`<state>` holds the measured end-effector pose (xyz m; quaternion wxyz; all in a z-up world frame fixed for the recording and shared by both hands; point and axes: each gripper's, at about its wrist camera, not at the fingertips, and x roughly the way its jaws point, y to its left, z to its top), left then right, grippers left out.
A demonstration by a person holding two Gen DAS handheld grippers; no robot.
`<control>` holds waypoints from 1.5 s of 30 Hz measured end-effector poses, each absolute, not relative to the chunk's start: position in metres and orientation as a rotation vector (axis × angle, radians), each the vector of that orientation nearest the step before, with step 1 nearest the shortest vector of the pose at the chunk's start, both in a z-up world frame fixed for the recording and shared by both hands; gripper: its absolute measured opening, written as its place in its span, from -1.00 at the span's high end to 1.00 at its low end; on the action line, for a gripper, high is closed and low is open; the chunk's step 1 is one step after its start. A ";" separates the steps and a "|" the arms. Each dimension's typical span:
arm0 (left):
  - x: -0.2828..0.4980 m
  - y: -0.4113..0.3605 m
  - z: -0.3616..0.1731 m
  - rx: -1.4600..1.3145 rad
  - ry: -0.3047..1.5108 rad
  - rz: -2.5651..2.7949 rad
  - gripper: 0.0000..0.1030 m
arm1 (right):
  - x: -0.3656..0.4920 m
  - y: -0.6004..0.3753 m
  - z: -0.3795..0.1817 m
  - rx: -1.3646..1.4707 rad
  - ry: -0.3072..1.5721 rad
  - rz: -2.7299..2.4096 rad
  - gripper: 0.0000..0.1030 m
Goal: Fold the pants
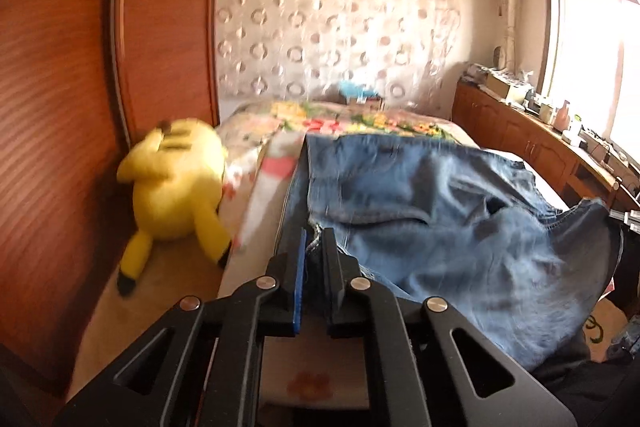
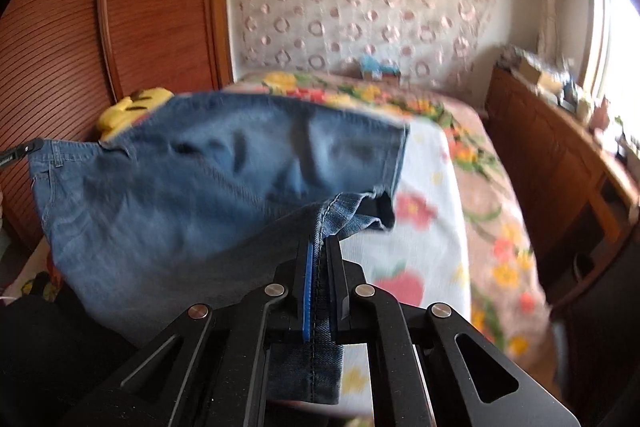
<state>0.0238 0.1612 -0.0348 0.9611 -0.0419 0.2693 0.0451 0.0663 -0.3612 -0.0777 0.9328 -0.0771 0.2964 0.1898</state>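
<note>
Both jaws clamping pants, stretched crosswise

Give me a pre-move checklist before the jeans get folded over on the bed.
1. Left gripper closed on the jeans: ok, denim edge pinched between its jaws.
2. Right gripper closed on the jeans: ok, a stitched hem runs between its jaws.
3. Fabric lifted off the bed: ok at the gripped end; far end cannot tell.
4. Jeans spread flat between the grippers: not ok, the cloth sags and wrinkles.
5. Landing area on the floral bedspread: ok, open ahead of the jeans.
6. Yellow plush toy out of the way: ok, it sits beside the bed, left of the jeans.
</note>
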 end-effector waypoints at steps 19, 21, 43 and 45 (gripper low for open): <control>0.096 0.148 -0.035 -0.032 0.564 0.079 0.85 | 0.173 -0.326 -0.150 -0.105 0.713 0.392 0.65; 0.095 0.146 -0.037 -0.033 0.570 0.076 0.85 | 0.167 -0.335 -0.151 -0.085 0.701 0.378 0.41; 0.091 0.139 -0.041 -0.028 0.568 0.074 0.85 | 0.113 -0.361 -0.191 0.010 0.752 0.348 0.18; 0.088 0.140 -0.036 -0.029 0.549 0.080 0.86 | 0.107 -0.364 -0.185 0.011 0.746 0.369 0.62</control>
